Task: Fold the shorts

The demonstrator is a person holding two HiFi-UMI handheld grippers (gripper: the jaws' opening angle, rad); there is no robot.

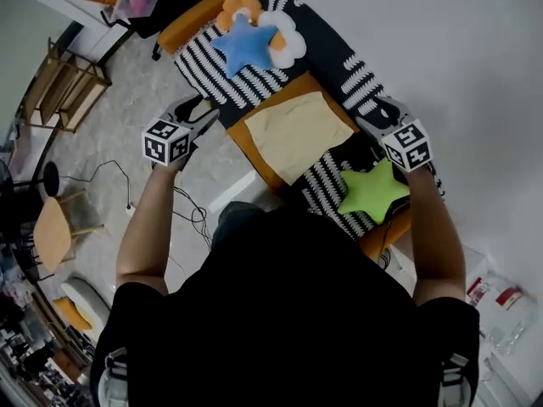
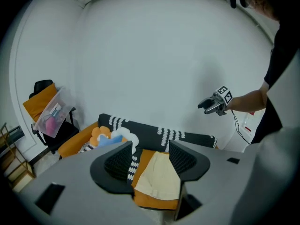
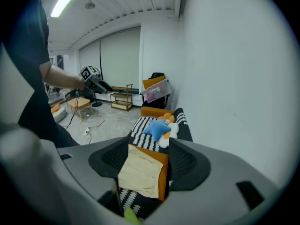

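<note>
Pale yellow shorts (image 1: 299,134) lie folded flat on an orange cushion (image 1: 248,147) on the sofa; they also show between the jaws in the left gripper view (image 2: 157,177) and the right gripper view (image 3: 138,171). My left gripper (image 1: 202,119) hangs in the air off the sofa's left side, open and empty. My right gripper (image 1: 370,114) is held above the sofa's back at the right, open and empty. Neither touches the shorts. The right gripper (image 2: 209,106) is seen from the left gripper view, and the left gripper (image 3: 102,86) from the right one.
A striped black-and-white sofa (image 1: 339,66) carries a blue star pillow (image 1: 246,45), a white and orange flower pillow (image 1: 287,41) and a green star pillow (image 1: 373,191). A white wall is beyond. Left on the floor are cables (image 1: 193,214), wooden shelves (image 1: 64,83) and a small table (image 1: 51,231).
</note>
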